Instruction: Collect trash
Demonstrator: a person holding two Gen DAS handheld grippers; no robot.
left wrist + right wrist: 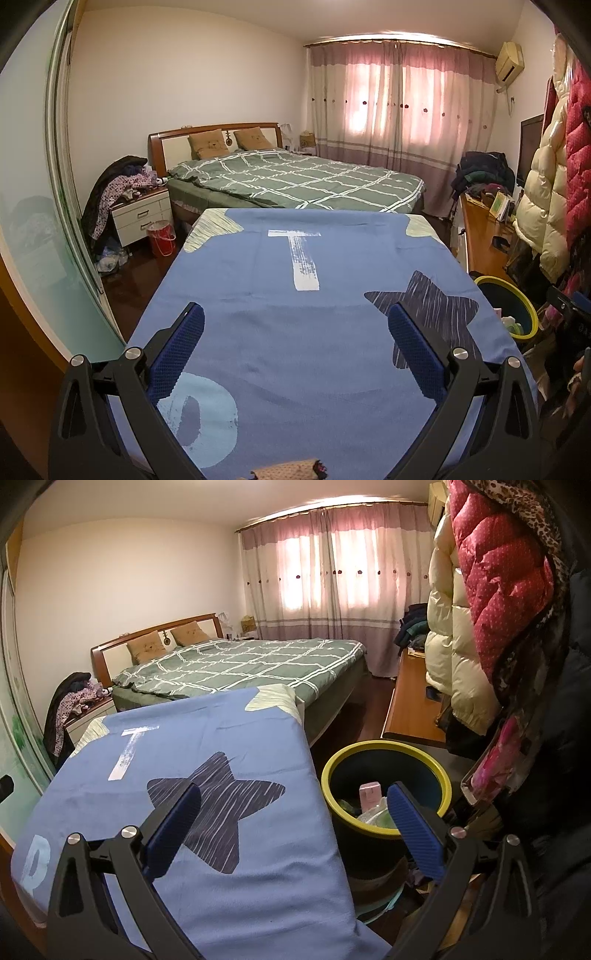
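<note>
Currently positioned over blue cloth-covered table (295, 332): left gripper (295, 325) spread wide, nothing held. Right gripper (293, 808) likewise spread wide and empty, straddling the table's right edge (325, 812), one finger over the cloth, the other over the bin. Yellow-rimmed trash bin (384, 747) at 1 o'clock in the right wrist view, just beside the table, dark inside, holding a pink carton (369, 794) and pale wrappers. Bare dark floor (373, 709) at 12 o'clock between bed (240, 661) and wooden desk (410, 701). Hanging coats (491, 590) crowding 2 o'clock.
</note>
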